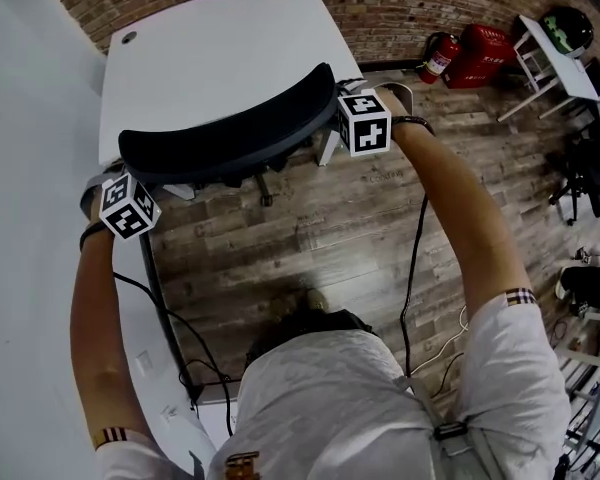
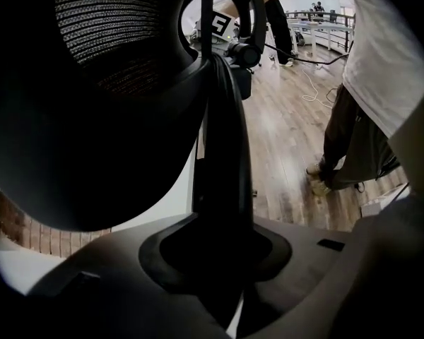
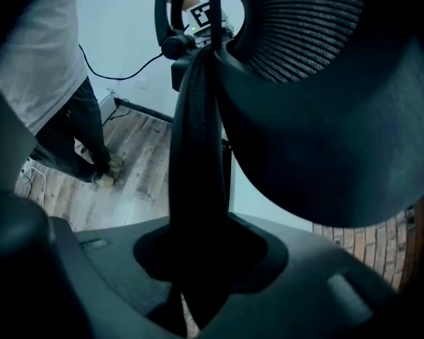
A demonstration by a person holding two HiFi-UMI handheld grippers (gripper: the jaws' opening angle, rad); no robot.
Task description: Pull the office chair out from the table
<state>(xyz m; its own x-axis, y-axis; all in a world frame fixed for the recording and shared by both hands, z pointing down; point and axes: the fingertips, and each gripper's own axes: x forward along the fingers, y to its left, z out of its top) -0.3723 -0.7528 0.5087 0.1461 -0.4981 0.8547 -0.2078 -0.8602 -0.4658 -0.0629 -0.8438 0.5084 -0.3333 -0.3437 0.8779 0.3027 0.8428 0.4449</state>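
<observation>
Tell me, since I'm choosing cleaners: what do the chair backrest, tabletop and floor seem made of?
Chair backrest: black woven mesh, fine weave showing.
Tabletop: smooth matte white, probably laminate.
Floor: grained planks with seams, wood or wood-look vinyl.

Black mesh-backed office chair [image 1: 230,136] stands tucked against the white table [image 1: 215,48].

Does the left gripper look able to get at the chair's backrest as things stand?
Likely yes: the left gripper is at the left end of the backrest, jaws closed on its edge, nothing blocking.
</observation>
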